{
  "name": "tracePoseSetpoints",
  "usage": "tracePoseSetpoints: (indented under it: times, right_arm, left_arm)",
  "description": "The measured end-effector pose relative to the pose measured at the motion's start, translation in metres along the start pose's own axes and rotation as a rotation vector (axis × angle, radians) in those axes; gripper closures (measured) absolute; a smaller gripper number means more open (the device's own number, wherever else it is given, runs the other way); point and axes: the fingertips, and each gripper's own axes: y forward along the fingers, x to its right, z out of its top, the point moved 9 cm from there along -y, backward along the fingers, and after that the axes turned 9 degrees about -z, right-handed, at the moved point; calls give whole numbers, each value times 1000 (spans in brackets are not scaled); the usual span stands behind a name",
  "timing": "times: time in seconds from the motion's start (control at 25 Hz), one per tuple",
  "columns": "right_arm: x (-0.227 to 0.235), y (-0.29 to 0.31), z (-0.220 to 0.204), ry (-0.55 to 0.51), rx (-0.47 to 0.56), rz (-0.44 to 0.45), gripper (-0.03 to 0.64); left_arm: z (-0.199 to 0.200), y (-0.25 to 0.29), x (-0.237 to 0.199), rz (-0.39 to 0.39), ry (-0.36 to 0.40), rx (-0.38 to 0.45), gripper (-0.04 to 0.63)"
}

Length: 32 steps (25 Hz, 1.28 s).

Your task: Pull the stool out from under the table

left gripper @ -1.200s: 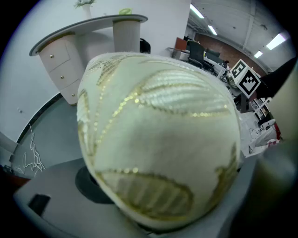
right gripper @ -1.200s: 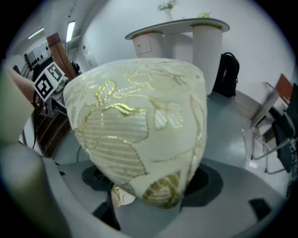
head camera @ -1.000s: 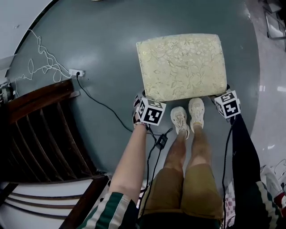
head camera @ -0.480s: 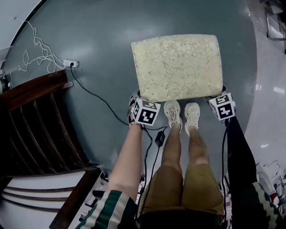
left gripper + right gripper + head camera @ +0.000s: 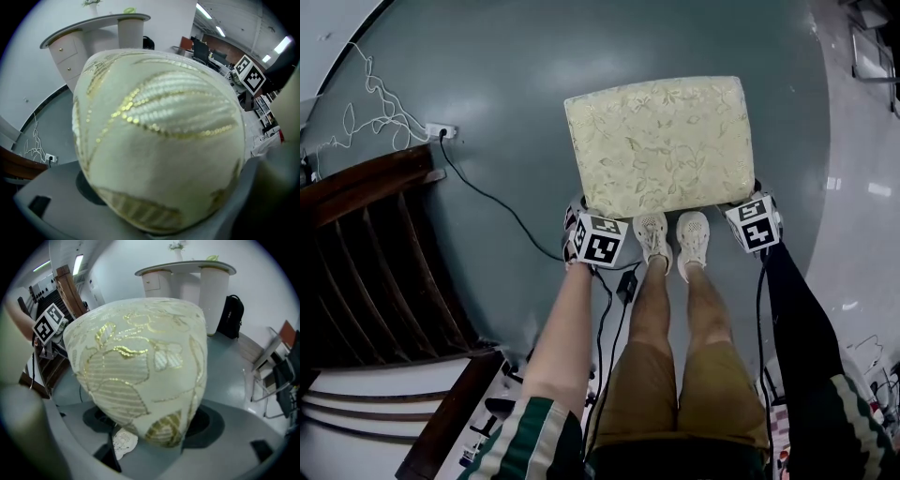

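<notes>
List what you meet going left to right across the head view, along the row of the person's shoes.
From the left: dark wooden frame → black cable → left gripper → left shoe → right shoe → right gripper.

Pale cream on the stool (image 5: 661, 145) at 12 o'clock, worked over with gold leaf outlines and ribbed gold stripes. Black-and-white squares on the marker cubes (image 5: 598, 241). Dull blue-grey across the floor (image 5: 487, 112). White shoes (image 5: 653, 239), tan shorts (image 5: 675, 394), green-and-white striped sleeve (image 5: 525, 441) at 7 o'clock. Dark brown wood (image 5: 366, 262) at 9 o'clock.
</notes>
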Motion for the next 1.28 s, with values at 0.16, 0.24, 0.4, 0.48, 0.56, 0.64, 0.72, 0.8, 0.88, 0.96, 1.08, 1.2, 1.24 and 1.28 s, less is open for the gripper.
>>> tracePoseSetpoints:
  times: [0.16, 0.24, 0.4, 0.48, 0.56, 0.64, 0.72, 0.8, 0.88, 0.96, 1.08, 1.2, 1.24, 1.28]
  right_arm:
    - [0, -9, 11, -30, -5, -5, 202]
    - [1, -9, 11, -44, -5, -9, 202]
    - [12, -9, 2, -73, 5, -5, 203]
    - [15, -10, 3, -85, 6, -1, 202]
    - [14, -9, 9, -97, 3, 0, 202]
    - [11, -8, 15, -100, 1, 3, 201]
    - [8, -4, 15, -108, -2, 4, 199]
    - [5, -1, 12, -118, -16, 4, 198]
    - [2, -2, 9, -120, -21, -1, 198]
    - [4, -5, 8, -114, -18, -6, 198]
    - [5, -8, 6, -70, -10, -8, 201]
    - [-11, -22, -3, -27, -10, 2, 201]
    - [-16, -31, -6, -33, -8, 4, 199]
    - [-18, -42, -8, -42, -6, 4, 199]
  left_arm:
    - [-1, -8, 1, 27, -48, -16, 170]
    - [-3, -5, 4, 42, -72, -30, 176]
    - [-6, 5, 21, 78, -120, -67, 208]
    - [-8, 8, 25, 82, -151, -74, 224]
    - [-10, 7, 22, 79, -165, -77, 225]
    - [-10, 5, 15, 76, -163, -81, 225]
    - [-13, 6, 12, 69, -157, -90, 225]
    - [-18, 9, 12, 63, -147, -100, 224]
    - [-21, 9, 14, 63, -145, -105, 224]
    - [-19, 7, 17, 70, -147, -106, 225]
    - [-21, 2, 19, 84, -132, -110, 260]
    - [-36, -18, 21, 97, -66, -120, 252]
    - [-39, -29, 22, 108, -37, -114, 249]
    - [-39, -42, 24, 118, -14, -108, 248]
